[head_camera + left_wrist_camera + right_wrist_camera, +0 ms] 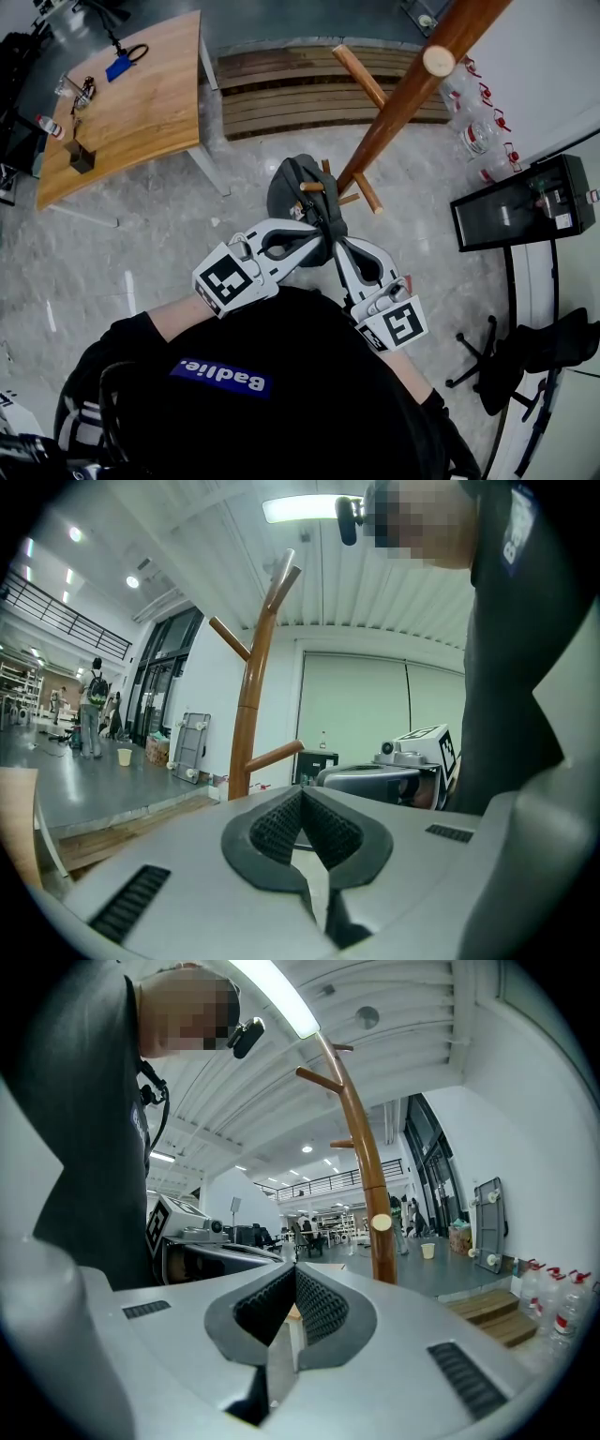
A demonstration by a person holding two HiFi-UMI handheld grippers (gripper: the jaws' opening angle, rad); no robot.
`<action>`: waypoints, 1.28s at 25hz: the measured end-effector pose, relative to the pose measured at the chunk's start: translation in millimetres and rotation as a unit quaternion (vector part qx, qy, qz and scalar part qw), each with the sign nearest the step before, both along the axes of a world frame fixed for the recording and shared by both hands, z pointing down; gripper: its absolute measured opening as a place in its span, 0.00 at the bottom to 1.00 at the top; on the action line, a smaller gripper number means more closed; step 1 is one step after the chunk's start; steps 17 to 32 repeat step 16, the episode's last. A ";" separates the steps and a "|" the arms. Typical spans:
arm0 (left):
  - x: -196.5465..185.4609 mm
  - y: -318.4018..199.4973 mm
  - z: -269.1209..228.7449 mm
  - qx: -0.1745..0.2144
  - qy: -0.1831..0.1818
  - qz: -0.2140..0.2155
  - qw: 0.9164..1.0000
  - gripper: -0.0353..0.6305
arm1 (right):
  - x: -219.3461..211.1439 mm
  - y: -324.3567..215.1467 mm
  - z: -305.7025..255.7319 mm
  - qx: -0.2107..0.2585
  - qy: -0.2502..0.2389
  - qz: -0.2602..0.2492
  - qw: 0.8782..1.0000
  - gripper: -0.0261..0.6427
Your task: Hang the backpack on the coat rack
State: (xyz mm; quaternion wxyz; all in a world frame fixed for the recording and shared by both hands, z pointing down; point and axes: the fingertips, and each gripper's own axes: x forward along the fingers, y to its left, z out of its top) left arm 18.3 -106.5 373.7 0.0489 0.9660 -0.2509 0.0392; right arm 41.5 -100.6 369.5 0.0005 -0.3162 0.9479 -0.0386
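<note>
In the head view a dark grey backpack point(286, 190) hangs low beside the wooden coat rack point(403, 103), close to its lower pegs point(367, 192). A dark strap point(323, 211) runs from the bag to where both grippers meet. My left gripper point(322, 234) and right gripper point(338, 247) come together on that strap, tips almost touching. The left gripper view has its jaws point(302, 799) shut, with the rack's pole point(253, 696) beyond; the bag is out of sight there. The right gripper point(294, 1274) is shut too, with the pole point(367, 1166) ahead.
A wooden table point(141, 94) with small items stands at the back left. Behind the rack lies a slatted wooden platform point(281, 89). Water bottles point(478, 127), a black case point(520, 202) and an office chair point(525, 347) stand at the right.
</note>
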 end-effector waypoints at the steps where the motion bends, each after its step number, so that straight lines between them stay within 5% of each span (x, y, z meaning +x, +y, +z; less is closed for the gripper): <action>1: 0.2 0.0 0.6 0.000 0.000 0.001 1.000 0.06 | -0.1 0.1 0.2 0.000 0.000 0.000 1.000 0.05; 32: -0.7 0.9 6.1 -0.002 -0.007 0.008 1.000 0.06 | -3.0 0.0 0.6 -0.004 0.001 -0.005 1.000 0.05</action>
